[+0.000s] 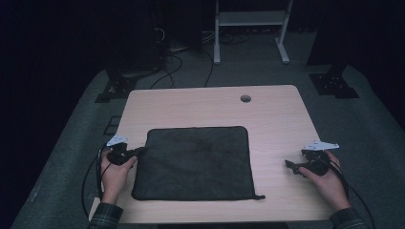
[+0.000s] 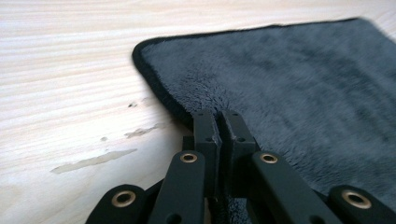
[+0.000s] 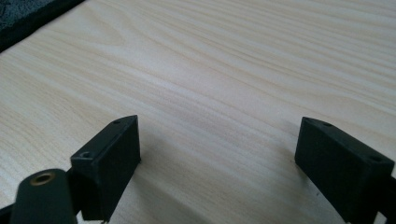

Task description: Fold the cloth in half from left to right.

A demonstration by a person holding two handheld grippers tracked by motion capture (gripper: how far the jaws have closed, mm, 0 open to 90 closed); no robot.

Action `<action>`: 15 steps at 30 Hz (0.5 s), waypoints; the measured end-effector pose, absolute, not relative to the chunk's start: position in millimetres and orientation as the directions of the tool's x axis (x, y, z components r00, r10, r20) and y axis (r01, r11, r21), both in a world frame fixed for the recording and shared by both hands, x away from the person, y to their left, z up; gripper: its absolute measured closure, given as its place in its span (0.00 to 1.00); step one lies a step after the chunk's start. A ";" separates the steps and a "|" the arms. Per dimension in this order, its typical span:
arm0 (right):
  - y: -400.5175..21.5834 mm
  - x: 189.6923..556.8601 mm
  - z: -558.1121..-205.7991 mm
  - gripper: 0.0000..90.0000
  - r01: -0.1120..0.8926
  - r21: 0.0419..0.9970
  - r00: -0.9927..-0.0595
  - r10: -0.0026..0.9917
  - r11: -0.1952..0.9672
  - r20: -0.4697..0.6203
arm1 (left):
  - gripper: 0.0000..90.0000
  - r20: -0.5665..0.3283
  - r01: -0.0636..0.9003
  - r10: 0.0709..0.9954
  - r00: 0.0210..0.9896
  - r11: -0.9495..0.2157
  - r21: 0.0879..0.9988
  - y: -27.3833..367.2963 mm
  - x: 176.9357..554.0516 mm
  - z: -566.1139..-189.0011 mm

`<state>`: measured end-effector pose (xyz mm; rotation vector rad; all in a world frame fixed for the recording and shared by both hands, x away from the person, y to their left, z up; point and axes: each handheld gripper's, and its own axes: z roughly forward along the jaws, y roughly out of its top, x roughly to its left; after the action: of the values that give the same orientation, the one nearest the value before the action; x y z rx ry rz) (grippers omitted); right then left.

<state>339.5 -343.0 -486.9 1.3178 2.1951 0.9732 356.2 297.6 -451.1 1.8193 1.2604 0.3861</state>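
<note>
While the left gripper (image 1: 139, 151) is clamped shut on the left hem of the dark towel (image 1: 196, 162), near that hem's far end, the step in hand is judged to be the start of a fold or a drag of the cloth. The towel is spread flat on the tabletop (image 1: 272, 114), toward its near edge and left of its middle. Next, a lift of the pinched hem and a carry across the cloth toward its right hem seem called for, with the grip kept firm. At the right edge of the tabletop, the right gripper (image 1: 289, 165) is held well apart from the towel, jaws spread wide with nothing between them. From the left gripper view, pile nipped between the closed jaws can be made out; from the high view, the towel's whole outline is given instead.
</note>
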 end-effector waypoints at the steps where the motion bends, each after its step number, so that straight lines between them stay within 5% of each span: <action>1: -343.0 339.5 -486.9 0.15 0.601 0.735 -0.476 0.879 0.313 0.014 | 0.95 -0.213 0.601 0.869 0.446 -0.114 0.791 296.3 355.8 -449.6; 15: -343.0 339.5 -486.9 0.15 0.601 0.735 -0.476 0.879 0.313 0.014 | 0.95 -0.295 0.562 0.787 0.541 -0.077 0.824 268.1 358.7 -435.4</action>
<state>339.5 -343.0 -486.9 1.3178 2.1954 0.9730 358.7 268.1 -435.4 1.7570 1.1275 0.2762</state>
